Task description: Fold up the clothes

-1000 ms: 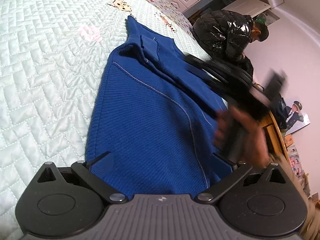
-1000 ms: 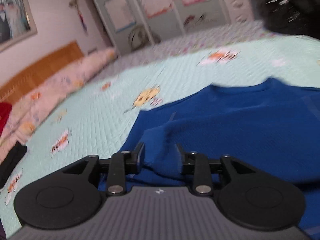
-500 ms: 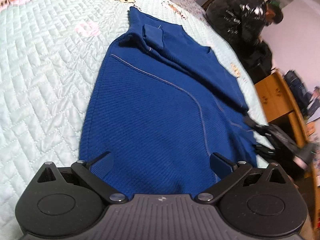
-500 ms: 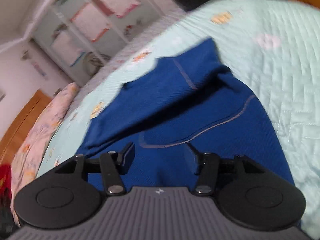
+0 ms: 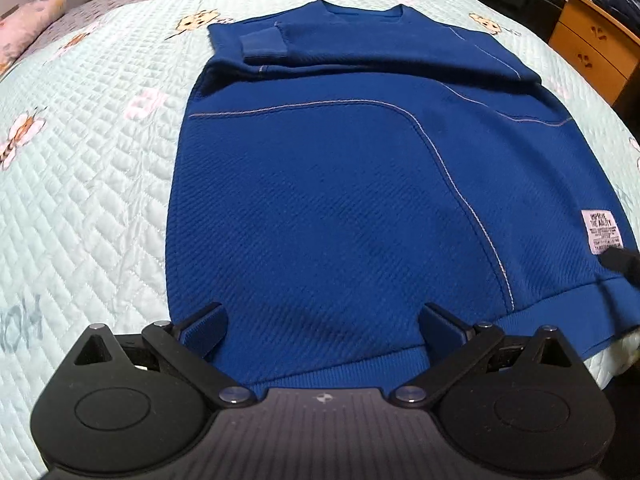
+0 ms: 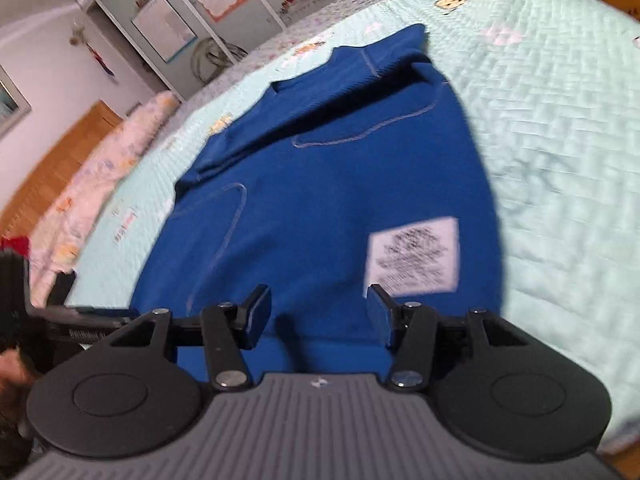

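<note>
A blue sweatshirt lies flat on the quilted bed, both sleeves folded across the chest, a ribbed cuff at the upper left. A white label sits near its hem on the right. My left gripper hovers open over the hem's left half, nothing between its fingers. In the right wrist view the same sweatshirt spreads away from me, the label close by. My right gripper is open just above the hem near that label. Its tip shows at the left view's right edge.
The pale green quilt with cartoon prints surrounds the garment. A wooden drawer unit stands off the bed at the right. Pillows and a wooden headboard lie at the left of the right wrist view, cupboards behind.
My left gripper swung round to face the sweatshirt square from its hem. The right gripper let go of the sleeve, left it across the chest, and came down to the hem by the label.
</note>
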`<state>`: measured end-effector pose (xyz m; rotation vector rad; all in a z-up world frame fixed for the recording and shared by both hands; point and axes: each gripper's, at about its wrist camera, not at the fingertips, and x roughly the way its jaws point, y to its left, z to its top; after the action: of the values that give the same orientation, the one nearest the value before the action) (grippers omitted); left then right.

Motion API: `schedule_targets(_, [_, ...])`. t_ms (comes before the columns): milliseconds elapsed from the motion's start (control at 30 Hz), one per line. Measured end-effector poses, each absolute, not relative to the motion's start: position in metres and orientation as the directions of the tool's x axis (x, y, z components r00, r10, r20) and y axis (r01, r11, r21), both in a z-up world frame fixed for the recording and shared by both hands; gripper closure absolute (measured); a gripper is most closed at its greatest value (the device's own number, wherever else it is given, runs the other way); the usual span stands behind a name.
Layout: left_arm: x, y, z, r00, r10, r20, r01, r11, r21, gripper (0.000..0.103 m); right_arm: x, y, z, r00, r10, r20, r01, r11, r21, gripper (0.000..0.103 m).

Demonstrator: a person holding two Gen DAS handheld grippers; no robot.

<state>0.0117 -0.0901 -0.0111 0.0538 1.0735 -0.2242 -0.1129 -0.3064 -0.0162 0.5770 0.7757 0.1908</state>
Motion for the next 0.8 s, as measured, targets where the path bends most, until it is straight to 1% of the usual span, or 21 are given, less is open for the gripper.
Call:
schedule_targets(133, [-0.002,-0.094,0.002,0.467,-0.122,-0.876,0.218,0.976,-0.019,0.001,-0.126,-0.315,-0.009,0.704,0.346,-0.620,0.084,0.826,0.557,0.047])
schedule_targets(267, [-0.016,-0.102,0.010,0.475,-0.090,-0.875,0.254,0.966,0.038,0.001,-0.134,-0.309,0.007,0.729,0.349,-0.588,0.054,0.828,0.558,0.045])
schedule_targets(367, [-0.018,-0.107,0.008,0.457,-0.085,-0.885,0.268,0.962,0.046,0.001,-0.130,-0.298,0.011,0.730,0.373,-0.573,0.022,0.824,0.565,0.040])
schedule_targets(433, [-0.017,-0.109,0.004,0.446,-0.071,-0.892,0.269,0.961,0.058,0.001,-0.125,-0.289,0.008,0.718,0.383,-0.581,0.001,0.834,0.551,0.038])
schedule_targets(500, [-0.015,-0.110,0.001,0.438,-0.067,-0.896,0.269,0.961,0.060,0.001,-0.118,-0.283,-0.002,0.684,0.365,-0.631,0.025,0.854,0.520,0.036])
schedule_targets(533, [-0.014,-0.110,0.000,0.436,-0.068,-0.897,0.268,0.962,0.057,0.001,-0.116,-0.283,-0.008,0.672,0.359,-0.648,0.042,0.855,0.517,0.036])
schedule_targets(633, [-0.011,-0.111,-0.003,0.430,-0.073,-0.900,0.265,0.963,0.049,0.001,-0.115,-0.287,-0.012,0.675,0.374,-0.637,0.046,0.839,0.542,0.036])
schedule_targets(733, [-0.008,-0.112,-0.006,0.425,-0.074,-0.902,0.263,0.964,0.045,0.001,-0.111,-0.290,-0.006,0.661,0.384,-0.644,0.050,0.835,0.549,0.036])
schedule_targets(800, [-0.008,-0.112,-0.007,0.424,-0.076,-0.903,0.264,0.964,0.043,0.000,-0.108,-0.288,0.002,0.674,0.381,-0.633,0.039,0.837,0.546,0.036])
